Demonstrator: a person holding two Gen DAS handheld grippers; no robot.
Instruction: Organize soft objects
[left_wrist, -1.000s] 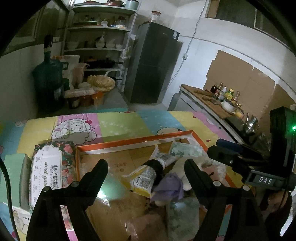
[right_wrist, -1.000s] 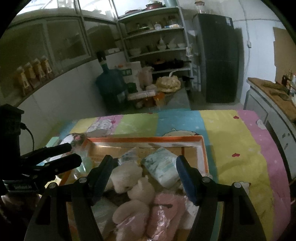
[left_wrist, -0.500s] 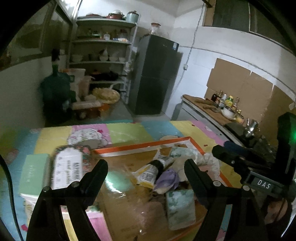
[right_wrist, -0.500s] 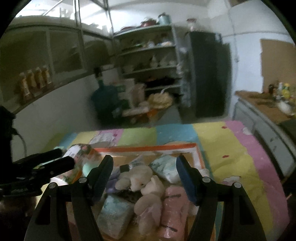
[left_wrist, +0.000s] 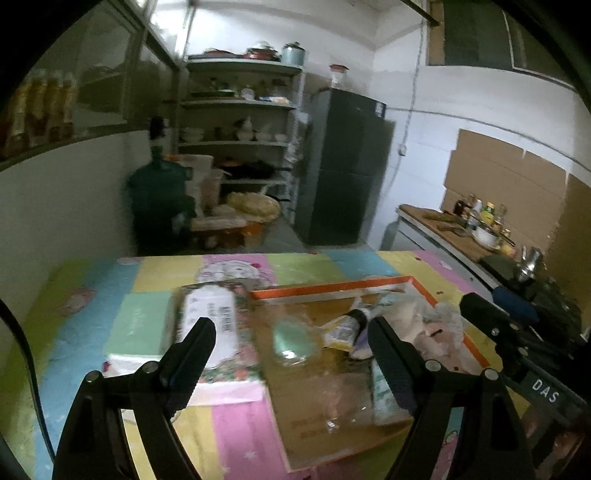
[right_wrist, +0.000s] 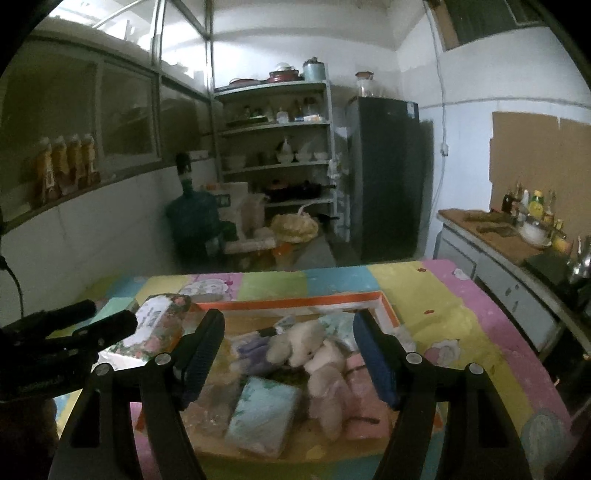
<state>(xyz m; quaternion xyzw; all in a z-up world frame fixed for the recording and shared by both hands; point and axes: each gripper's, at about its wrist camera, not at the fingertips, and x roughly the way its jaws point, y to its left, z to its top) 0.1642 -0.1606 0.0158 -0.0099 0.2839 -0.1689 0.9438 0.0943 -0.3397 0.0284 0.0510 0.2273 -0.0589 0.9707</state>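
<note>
An orange-rimmed cardboard tray lies on the patchwork-covered table, filled with soft things: white and pink plush toys, a pale blue tissue pack, a purple cloth, a mint pouch and a small bottle. My right gripper hovers open above the tray's near side with nothing between its fingers. Over the tray's left end my left gripper is also open and empty. Each gripper appears at the edge of the other's view.
A floral tissue box and a green box lie left of the tray. Beyond the table stand a water jug, shelves and a dark fridge. A counter with bottles runs along the right.
Both grippers have drawn back from the tray and tilted up, so the tray sits lower and smaller and more of the room shows. Both stayed open and empty.
</note>
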